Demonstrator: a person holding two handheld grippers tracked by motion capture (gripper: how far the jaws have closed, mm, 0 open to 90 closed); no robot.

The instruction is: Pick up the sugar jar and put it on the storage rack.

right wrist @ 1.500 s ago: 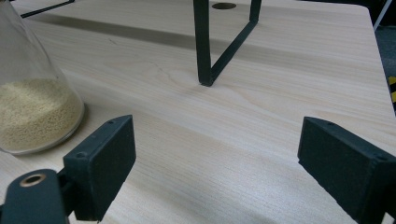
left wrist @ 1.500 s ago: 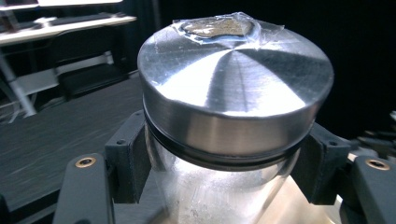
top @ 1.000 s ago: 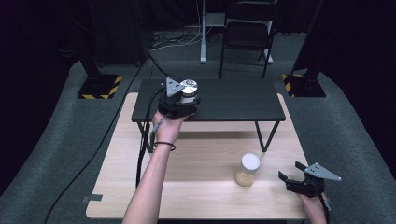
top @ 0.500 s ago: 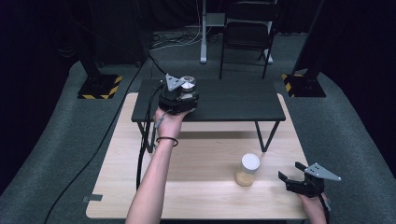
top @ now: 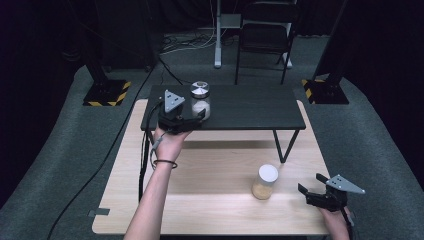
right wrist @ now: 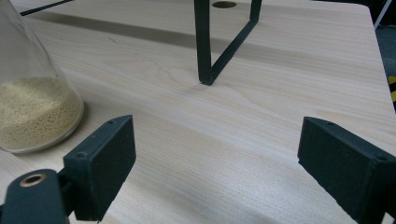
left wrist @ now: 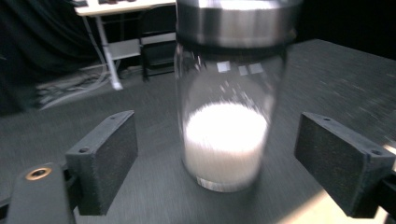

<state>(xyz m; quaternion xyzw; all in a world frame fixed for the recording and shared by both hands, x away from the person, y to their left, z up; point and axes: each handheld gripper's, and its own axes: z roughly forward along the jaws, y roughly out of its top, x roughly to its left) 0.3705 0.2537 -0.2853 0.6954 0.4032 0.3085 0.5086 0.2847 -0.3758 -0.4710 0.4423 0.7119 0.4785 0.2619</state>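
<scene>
On the wooden table [top: 210, 200], the right gripper [top: 320, 192] rests with its jaws wide. Farther back, on the black shelf [top: 250, 107], the left gripper [top: 192, 116] has just opened wide, with the white-powder jar [left wrist: 226, 116] standing free between its pads.

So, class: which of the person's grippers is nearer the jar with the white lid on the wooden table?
Right. The right gripper sits just beside the jar, jaws open; the left gripper is up at the black shelf.

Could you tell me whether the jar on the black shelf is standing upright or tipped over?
Upright: the jar stands base-down on the black shelf, metal lid on top.
</scene>
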